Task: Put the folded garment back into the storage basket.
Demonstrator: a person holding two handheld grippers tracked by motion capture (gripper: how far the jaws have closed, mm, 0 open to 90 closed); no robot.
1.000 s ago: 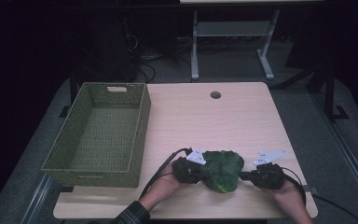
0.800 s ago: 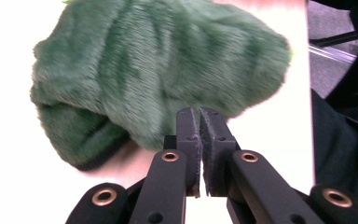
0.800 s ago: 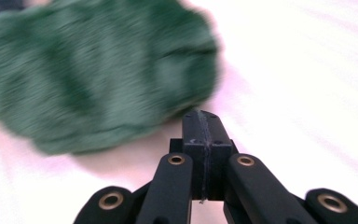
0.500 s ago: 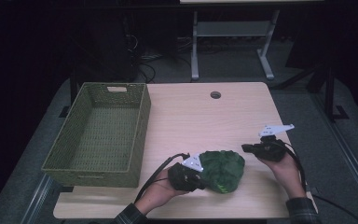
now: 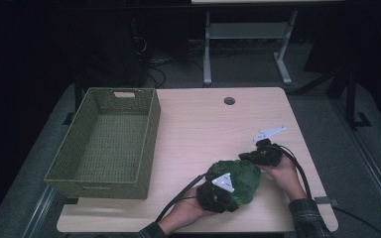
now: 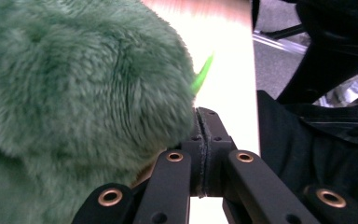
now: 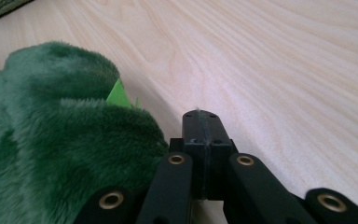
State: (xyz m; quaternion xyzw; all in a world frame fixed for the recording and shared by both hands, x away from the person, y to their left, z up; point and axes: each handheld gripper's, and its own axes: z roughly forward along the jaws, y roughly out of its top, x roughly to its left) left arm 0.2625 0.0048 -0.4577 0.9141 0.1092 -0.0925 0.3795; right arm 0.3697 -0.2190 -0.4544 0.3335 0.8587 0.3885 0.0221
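Black jaws of the left gripper (image 6: pixel 200 154) are pressed together beside the green plush (image 5: pixel 238 179), gripping nothing visible. The right gripper (image 7: pixel 200 135) is closed too, next to the plush on the table (image 5: pixel 203 129). The basket (image 5: pixel 151 129) holds nothing.

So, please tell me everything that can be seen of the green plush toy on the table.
The green plush toy is a rounded lump of dark green fluffy fur, with a small bright green pointed piece sticking out of it. It lies on the wooden table, near the front edge, right of the woven basket. The left gripper, jaws shut, presses against its fur; the right gripper, also shut, sits beside it.
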